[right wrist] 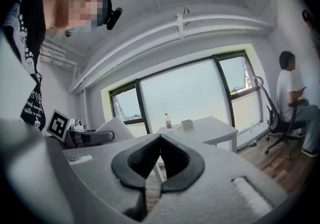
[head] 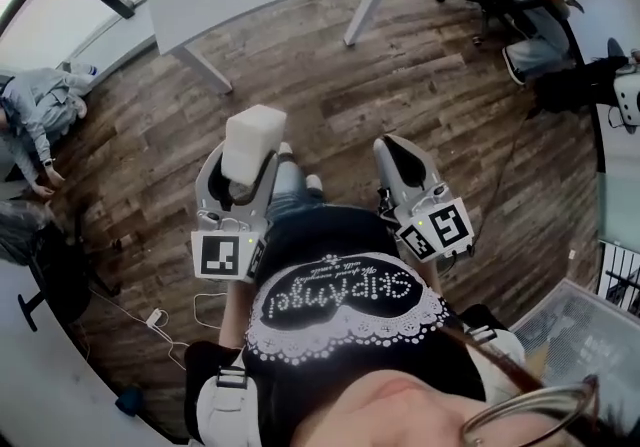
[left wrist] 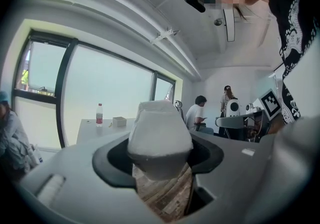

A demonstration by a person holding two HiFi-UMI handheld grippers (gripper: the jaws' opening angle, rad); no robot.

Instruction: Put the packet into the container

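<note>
Above the wooden floor point(head: 400, 85), in front of your torso, your left gripper point(head: 250, 170) clamps the white packet point(head: 254, 140) upright between its jaws, while your right gripper point(head: 398, 150), just beside it, has its jaws closed together on nothing.

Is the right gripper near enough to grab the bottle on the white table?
Probably not. The bottle stands on the table, a stretch of wooden floor away from the right gripper, whose jaws are shut on nothing.
</note>
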